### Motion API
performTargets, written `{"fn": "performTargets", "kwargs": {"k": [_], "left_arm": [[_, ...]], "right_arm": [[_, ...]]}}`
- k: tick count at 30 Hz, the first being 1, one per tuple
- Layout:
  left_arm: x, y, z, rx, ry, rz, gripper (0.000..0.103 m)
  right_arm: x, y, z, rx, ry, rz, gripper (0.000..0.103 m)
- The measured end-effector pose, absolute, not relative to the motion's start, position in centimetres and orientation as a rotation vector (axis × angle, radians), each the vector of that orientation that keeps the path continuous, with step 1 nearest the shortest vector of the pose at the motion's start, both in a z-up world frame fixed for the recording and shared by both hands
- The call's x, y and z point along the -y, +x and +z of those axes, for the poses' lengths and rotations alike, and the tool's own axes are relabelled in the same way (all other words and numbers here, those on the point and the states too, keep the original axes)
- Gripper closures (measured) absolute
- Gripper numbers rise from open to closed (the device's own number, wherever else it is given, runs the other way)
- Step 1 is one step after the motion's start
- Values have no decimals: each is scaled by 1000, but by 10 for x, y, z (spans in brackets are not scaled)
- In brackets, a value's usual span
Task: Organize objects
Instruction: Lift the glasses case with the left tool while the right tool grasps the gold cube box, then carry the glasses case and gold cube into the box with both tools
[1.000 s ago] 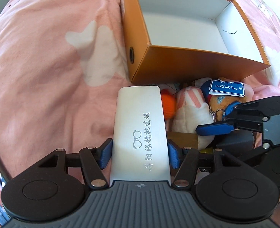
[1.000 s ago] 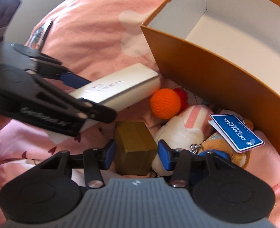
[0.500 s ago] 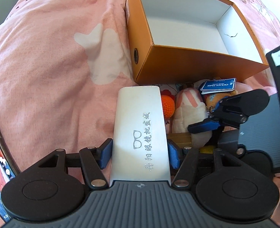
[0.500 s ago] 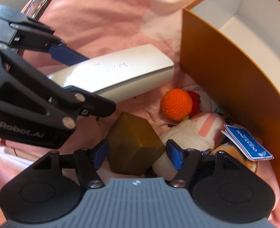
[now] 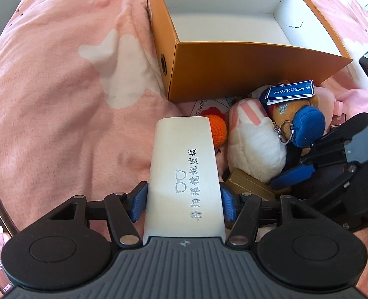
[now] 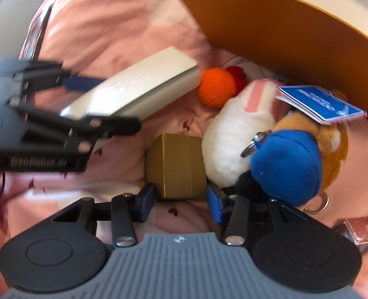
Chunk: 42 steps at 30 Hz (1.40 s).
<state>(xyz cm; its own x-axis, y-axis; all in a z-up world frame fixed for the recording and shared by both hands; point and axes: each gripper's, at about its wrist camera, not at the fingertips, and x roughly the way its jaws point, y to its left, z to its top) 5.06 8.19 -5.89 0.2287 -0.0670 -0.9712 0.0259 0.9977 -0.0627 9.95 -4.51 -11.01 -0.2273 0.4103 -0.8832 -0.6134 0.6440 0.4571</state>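
My left gripper (image 5: 184, 204) is shut on a silver glasses case (image 5: 184, 164) with dark lettering, held over the pink bedding. In the right wrist view the case (image 6: 134, 87) sticks out toward an orange knitted ball (image 6: 217, 87). My right gripper (image 6: 181, 199) points down over a small gold box (image 6: 176, 164). Its jaws are closing, and the blue pads sit against the near corners of the box. The open orange cardboard box (image 5: 246, 67) with a white inside lies just beyond the pile and holds nothing.
A white and pink plush (image 6: 233, 134) leans on the gold box's right side. A brown plush with a blue part (image 6: 286, 164), a key ring and a blue tag (image 6: 318, 104) lies beside it. Pink bedding (image 5: 71, 99) spreads to the left.
The right jaws spread wide and have narrowed again around the gold box, which now lies square between them. The right view has sunk closer to the pile. The left gripper keeps the case.
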Motion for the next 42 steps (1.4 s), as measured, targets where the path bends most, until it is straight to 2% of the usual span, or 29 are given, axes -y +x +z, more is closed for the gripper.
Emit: {"fn": "performTargets", "kwargs": {"k": [1, 3, 5, 7, 11, 15, 29, 42], "left_arm": [[-82, 50, -59, -1337, -34, -63, 35], [-81, 49, -59, -1334, -31, -59, 35], [-81, 48, -59, -1331, -30, -56, 35], [-82, 48, -59, -1329, -40, -45, 35], [-79, 47, -59, -1321, -28, -41, 35], [-78, 44, -56, -1301, -40, -31, 35], [-59, 32, 6, -1025, -24, -44, 35], [-31, 94, 56, -789, -36, -81, 35]], "right_arm": [[45, 101, -112, -1533, -153, 949, 43], [44, 101, -117, -1540, -117, 941, 39], [40, 102, -132, -1590, -75, 920, 43], [39, 102, -145, -1619, -31, 910, 43], [41, 99, -138, -1600, -19, 902, 46], [42, 93, -117, -1533, -36, 917, 56], [77, 97, -28, -1227, -66, 916, 57], [131, 139, 55, -948, 13, 772, 57]]}}
